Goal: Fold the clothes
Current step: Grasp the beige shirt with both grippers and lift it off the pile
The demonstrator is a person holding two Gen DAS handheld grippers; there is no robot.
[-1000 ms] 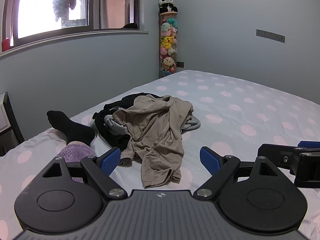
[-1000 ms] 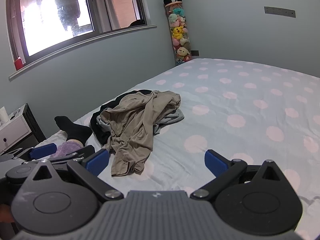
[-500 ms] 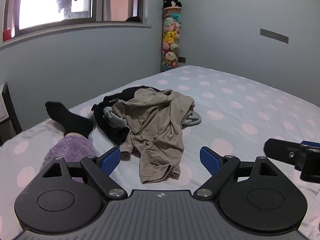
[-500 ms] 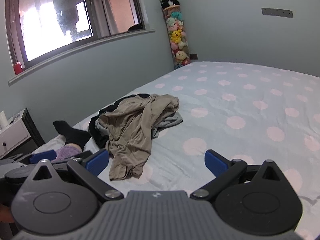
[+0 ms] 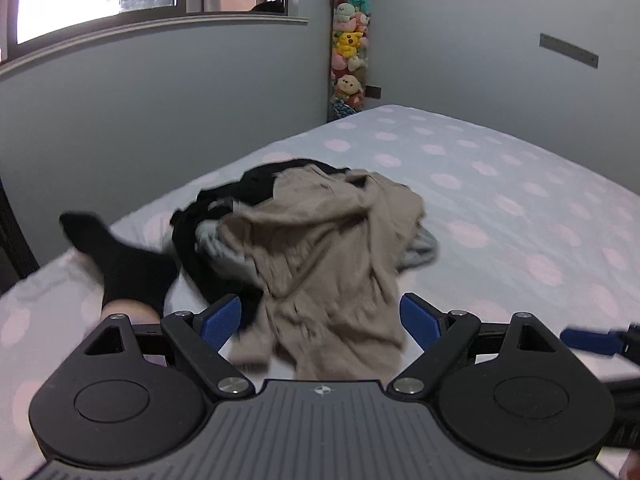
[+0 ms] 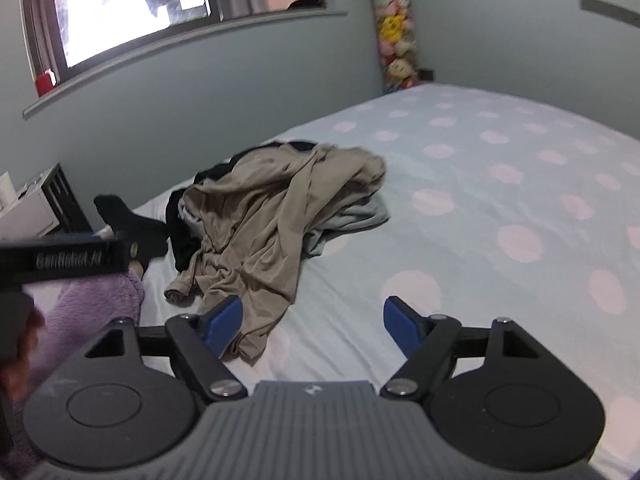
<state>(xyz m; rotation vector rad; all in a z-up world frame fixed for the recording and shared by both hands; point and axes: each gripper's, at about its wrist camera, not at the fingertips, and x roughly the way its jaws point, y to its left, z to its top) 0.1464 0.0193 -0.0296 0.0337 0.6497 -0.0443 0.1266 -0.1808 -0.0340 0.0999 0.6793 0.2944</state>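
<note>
A crumpled beige garment (image 5: 324, 248) lies on top of a pile with a black garment (image 5: 260, 180) and a grey one (image 5: 420, 248) on the polka-dot bed (image 5: 520, 200). My left gripper (image 5: 320, 320) is open and empty, just short of the beige garment's near hem. The pile also shows in the right wrist view, with the beige garment (image 6: 272, 216) at centre left. My right gripper (image 6: 312, 320) is open and empty, its left fingertip over the beige hem. The left gripper's body (image 6: 68, 260) shows at its left.
A person's leg in a black sock (image 5: 120, 256) and purple fleece (image 6: 88, 312) rests on the bed left of the pile. A tube of plush toys (image 5: 350, 52) stands in the far corner. A white nightstand (image 6: 28, 208) is at the left, under a window (image 6: 132, 12).
Both grippers have moved forward and down toward the pile, which now looks larger and nearer. The views are blurred by motion. Both stay open.
</note>
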